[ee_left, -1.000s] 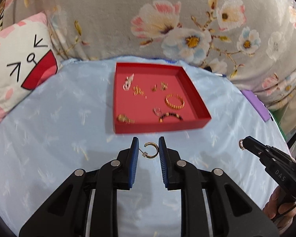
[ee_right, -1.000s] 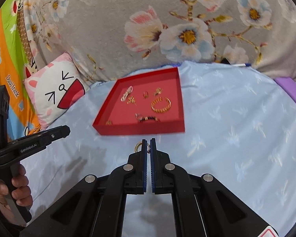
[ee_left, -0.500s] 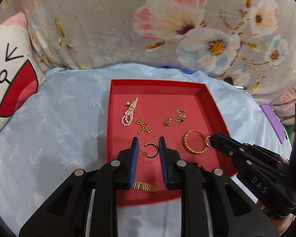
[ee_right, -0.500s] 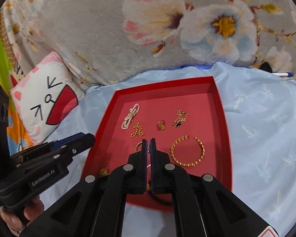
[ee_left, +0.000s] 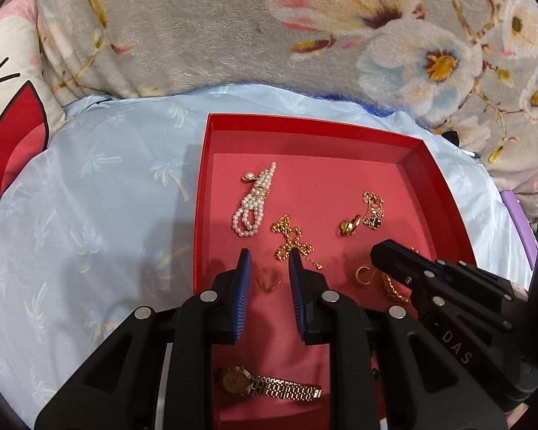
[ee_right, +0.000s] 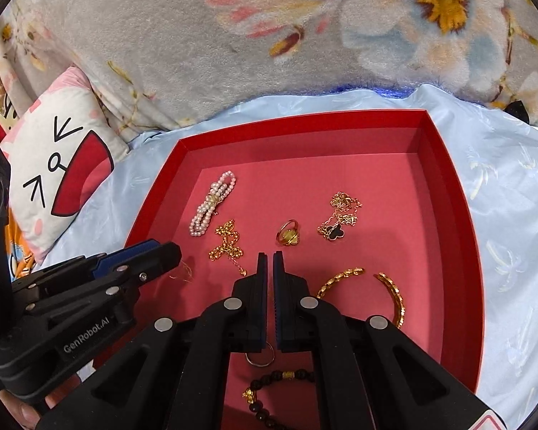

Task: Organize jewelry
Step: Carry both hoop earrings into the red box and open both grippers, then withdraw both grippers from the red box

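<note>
Left wrist view: left tongs (ee_left: pixel 267 263) stand apart over the tray (ee_left: pixel 202 193) floor at lower centre, a blurred hoop (ee_left: pixel 265 281) between them, apparently released. Judgement: lift straight up to clear the chain (ee_left: pixel 292 242). Tray wall lies close at left.

Right wrist view: right tongs (ee_right: pixel 269 261) are together, nothing seen in them. Judgement: withdraw without dragging bangle (ee_right: pixel 369 292) or ring (ee_right: pixel 288 234); open floor remains at upper centre.

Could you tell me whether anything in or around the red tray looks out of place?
One thing: a faint gold smear hangs between the fingers of the open left gripper, over the floor of the red tray. The other jewelry looks sharp, so it is probably a small piece in motion.
</note>
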The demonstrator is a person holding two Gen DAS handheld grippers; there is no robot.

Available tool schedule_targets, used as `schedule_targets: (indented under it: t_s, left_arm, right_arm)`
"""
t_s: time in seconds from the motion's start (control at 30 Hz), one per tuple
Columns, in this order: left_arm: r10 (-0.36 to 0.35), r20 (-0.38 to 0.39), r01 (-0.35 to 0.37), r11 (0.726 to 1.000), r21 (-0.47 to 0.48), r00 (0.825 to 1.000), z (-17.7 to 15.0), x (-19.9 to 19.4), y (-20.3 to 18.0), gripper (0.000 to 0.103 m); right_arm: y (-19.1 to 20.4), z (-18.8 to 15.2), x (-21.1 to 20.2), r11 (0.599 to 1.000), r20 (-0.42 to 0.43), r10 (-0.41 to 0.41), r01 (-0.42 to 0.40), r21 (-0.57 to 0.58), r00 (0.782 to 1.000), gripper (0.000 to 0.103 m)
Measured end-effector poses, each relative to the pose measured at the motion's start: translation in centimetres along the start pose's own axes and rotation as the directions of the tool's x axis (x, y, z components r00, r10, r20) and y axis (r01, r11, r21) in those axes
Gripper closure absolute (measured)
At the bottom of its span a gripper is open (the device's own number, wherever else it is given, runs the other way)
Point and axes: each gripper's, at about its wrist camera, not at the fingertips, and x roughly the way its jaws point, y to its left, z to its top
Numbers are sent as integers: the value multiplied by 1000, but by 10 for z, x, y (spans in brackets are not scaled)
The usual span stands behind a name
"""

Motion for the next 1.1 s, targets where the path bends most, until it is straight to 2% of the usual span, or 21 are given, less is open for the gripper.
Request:
schedule_targets:
  t_s: [0.13,0.27,0.37,0.4,0.47,0.57,0.73,0.87,1.1]
  left_arm:
    - [-5,5,5,1000,-20,1000,4,-2,4,81]
    - [-8,34,10,999,-50,999,6,-13,11,60]
    - [-24,46,27,997,-72,999,7,-21,15,55]
    - [-17,57,21,997,-75,998,7,-25,16,54]
    - [-6,71,11,998,-69,997,6,-32,14,54]
    - [10,90,-5,998,-55,996,3,-44,10,54]
    - [75,132,-73,997,-23,988,-9,-65,-4,54]
    - [88,152,-88,996,-12,984,-23,-80,-15,49]
    - [113,162,-121,992,38,980,-51,-96,-39,48]
  right_arm:
    - [0,1,0,1000,13,-7,7,-2,1000,100]
    - [-3,0,-11,1000,46,-15,15,7,999,97]
    - [-7,-1,-21,1000,67,-16,15,17,998,93]
    - [-8,-3,-25,1000,73,-15,13,22,997,92]
    - [-10,-6,-32,999,86,-17,14,31,996,78]
    - [-13,-13,-46,999,107,-25,20,44,994,67]
    - [-18,-26,-69,997,125,-47,39,71,991,59]
    - [-18,-41,-86,995,131,-62,51,83,989,52]
    - [-3,-69,-111,993,131,-118,113,45,984,42]
